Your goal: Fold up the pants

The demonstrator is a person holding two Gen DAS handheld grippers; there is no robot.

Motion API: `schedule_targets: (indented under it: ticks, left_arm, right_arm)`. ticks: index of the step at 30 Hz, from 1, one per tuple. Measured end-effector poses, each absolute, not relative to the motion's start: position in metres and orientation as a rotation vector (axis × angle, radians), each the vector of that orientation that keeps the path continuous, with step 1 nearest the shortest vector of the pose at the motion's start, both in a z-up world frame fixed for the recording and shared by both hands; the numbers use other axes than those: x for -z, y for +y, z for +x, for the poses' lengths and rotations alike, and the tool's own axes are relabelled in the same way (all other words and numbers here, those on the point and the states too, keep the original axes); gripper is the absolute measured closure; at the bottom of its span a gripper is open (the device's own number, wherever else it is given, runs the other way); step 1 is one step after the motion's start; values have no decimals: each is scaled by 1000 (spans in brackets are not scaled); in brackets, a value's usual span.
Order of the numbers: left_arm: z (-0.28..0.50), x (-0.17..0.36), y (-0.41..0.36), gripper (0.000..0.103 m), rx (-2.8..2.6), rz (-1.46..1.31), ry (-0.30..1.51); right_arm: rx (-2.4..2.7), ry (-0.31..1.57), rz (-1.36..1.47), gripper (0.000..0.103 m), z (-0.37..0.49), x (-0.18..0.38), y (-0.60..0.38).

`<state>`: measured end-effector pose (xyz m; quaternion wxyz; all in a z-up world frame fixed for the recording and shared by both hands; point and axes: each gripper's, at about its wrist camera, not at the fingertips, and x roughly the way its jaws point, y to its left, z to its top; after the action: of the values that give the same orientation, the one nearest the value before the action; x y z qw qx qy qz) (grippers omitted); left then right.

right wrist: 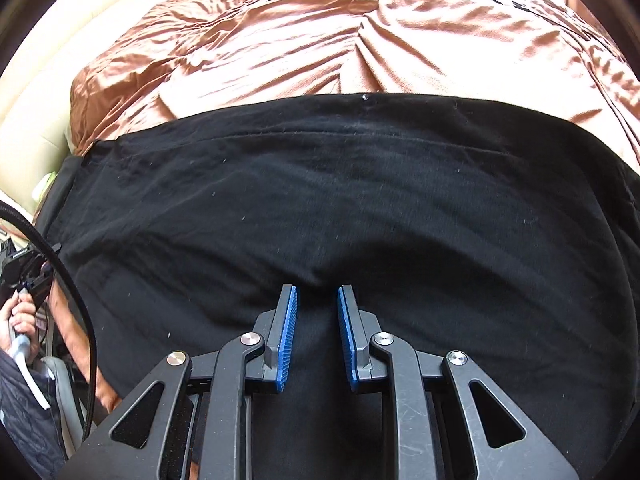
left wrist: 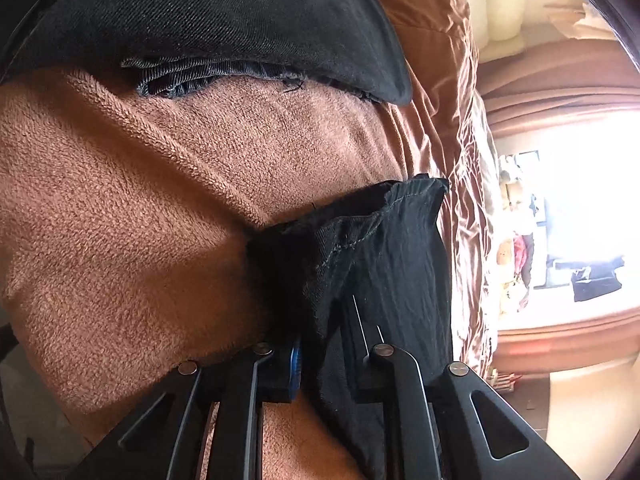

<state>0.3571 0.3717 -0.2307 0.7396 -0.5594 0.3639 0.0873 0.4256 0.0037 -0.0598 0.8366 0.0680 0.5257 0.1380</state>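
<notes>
Left gripper (left wrist: 320,320) is clenched on a bunched hem of the pants (left wrist: 372,240), the black cloth puckering between its jaws over the brown blanket (left wrist: 140,200). More dark, twill-like cloth (left wrist: 220,20) lies further up the bed; whether it belongs to the same pair I can't tell. Over on the right, the gripper (right wrist: 317,336) hovers above the broad black spread of the pants (right wrist: 340,200): jaws narrow but released, blue pads bare, nothing between them. The pants lie flat across the bed, with the rumpled satin sheet (right wrist: 320,32) beyond. This fabric looks soft, light and floppy, so it will sag and drag rather than hold shape. Best grips, I'd judge, are the seamed edges: hem or waistband, where the cloth is doubled, not the slack middle.
</notes>
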Motion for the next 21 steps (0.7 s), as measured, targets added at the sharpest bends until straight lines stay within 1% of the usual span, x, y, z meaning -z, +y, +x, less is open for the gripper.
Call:
schedule_targets:
  ticks: [6, 10, 13, 18, 21]
  left_arm:
    - [362, 229, 373, 86, -182, -1210, 785]
    - [362, 230, 376, 86, -164, -1226, 775]
    - [362, 226, 374, 89, -166, -1197, 770]
    - [364, 218, 374, 97, -153, -1197, 743]
    - [364, 203, 373, 98, -121, -1189, 702]
  right_arm:
    - [-229, 1093, 137, 85, 434, 59, 7]
    - [-185, 1066, 183, 85, 428, 47, -6]
    - [-159, 1055, 209, 85, 417, 41, -19]
    - [-105, 1043, 242, 85, 390, 37, -44]
    - [-73, 1049, 259, 85, 381, 39, -56]
